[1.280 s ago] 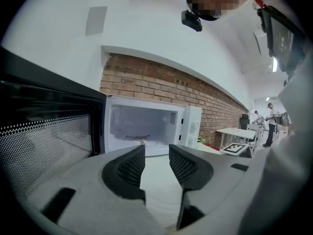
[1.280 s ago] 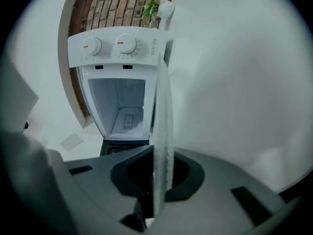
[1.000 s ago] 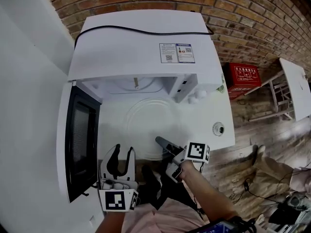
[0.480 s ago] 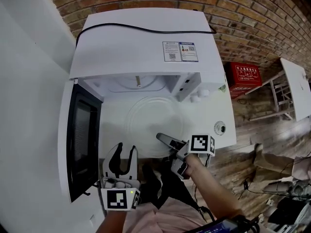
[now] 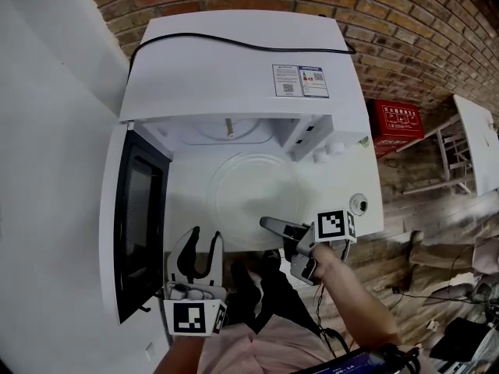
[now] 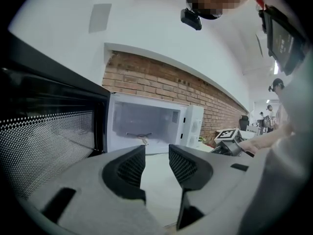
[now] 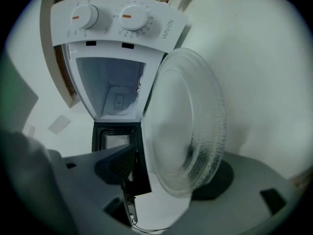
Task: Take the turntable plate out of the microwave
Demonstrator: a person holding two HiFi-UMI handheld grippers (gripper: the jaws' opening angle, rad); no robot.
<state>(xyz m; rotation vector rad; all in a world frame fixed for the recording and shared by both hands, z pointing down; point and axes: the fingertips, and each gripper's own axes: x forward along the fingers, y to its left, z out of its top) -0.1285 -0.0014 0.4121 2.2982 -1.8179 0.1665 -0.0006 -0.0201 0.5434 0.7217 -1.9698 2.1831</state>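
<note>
The right gripper (image 7: 170,173) stands with its jaws spread. They have just been opening, and the near rim of the turntable plate (image 5: 251,189) sits between them with a gap showing at one pad, so nothing is pinched. The glass plate is already out of the microwave (image 5: 242,68). It lies flat on the white table (image 5: 334,195) in front of the open cavity, with the door (image 5: 136,224) swung out at 9 o'clock.

In the head view the plate's centre lies at about 11 o'clock from this gripper. Being round, it has no long axis, and only its 5 o'clock rim is within reach of the jaws. The right hand is much the nearer. Its forearm comes in from 5 o'clock and the gripper is aimed toward 10 o'clock, dipped slightly and rolled onto its side.

The left gripper (image 5: 195,257) hangs at the plate's 7 o'clock, pointing at the cavity, its jaws parted on nothing.
</note>
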